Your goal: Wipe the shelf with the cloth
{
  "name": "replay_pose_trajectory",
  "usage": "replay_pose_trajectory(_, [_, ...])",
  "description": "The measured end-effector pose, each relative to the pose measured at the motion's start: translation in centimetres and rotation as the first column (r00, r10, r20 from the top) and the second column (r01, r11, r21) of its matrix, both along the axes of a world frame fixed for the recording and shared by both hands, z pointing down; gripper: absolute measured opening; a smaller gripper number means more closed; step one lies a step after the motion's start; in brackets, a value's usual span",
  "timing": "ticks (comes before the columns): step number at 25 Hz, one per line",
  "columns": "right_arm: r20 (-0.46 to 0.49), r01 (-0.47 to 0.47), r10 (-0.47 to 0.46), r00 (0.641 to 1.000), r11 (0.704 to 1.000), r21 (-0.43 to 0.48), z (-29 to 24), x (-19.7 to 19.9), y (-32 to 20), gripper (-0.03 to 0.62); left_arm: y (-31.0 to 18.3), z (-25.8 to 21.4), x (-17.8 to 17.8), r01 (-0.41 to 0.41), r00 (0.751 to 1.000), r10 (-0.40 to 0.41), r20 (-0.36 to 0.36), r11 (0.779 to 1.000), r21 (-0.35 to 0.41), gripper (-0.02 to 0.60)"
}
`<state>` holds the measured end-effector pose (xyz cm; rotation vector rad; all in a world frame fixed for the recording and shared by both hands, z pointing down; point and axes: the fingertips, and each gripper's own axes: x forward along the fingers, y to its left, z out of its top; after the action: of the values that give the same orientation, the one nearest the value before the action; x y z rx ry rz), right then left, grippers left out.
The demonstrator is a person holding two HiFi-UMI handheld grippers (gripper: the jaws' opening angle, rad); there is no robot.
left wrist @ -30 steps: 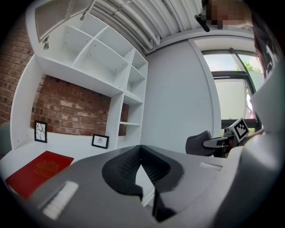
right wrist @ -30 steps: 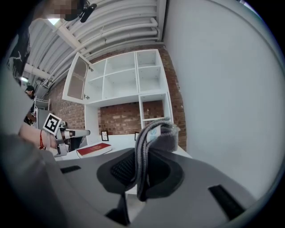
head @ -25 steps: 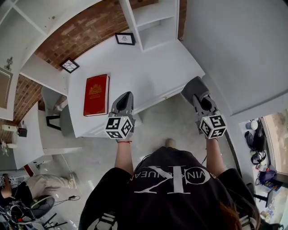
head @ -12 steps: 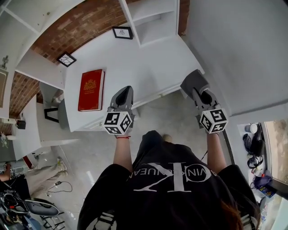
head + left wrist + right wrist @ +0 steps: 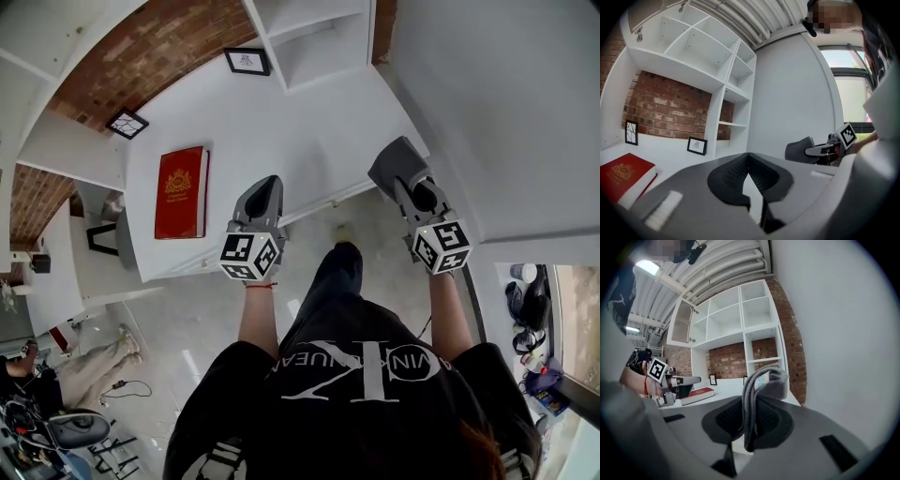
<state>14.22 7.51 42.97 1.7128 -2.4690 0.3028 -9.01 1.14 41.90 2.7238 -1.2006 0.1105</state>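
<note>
Approach to the shelf: within the last second the person has stepped in, and both grippers have moved forward and slightly down over its front edge, with the book untouched at the left. The right gripper stays clamped on the folded grey cloth, now at the shelf's right front corner, with no contact evident. The left gripper is closed and empty, so wiping appears about to begin.
</note>
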Motion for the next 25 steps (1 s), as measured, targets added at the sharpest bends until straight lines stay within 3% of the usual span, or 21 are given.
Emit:
replay_pose_trajectory(12, [-0.017, 0.083, -0.084, 0.996, 0.994, -0.069, 1.1, 1.2, -9.9, 0.044, -9.0, 1.7, 4.1, 0.023, 0.999, -0.024, -0.031, 0.999, -0.045, 0.011])
replay_pose_trajectory(25, [-0.039, 0.198, -0.204, 0.978, 0.971, -0.132, 2.4, 0.0, -18.5, 0.044, -16.6, 3.1, 4.1, 0.09, 0.995, -0.093, -0.036, 0.994, -0.067, 0.011])
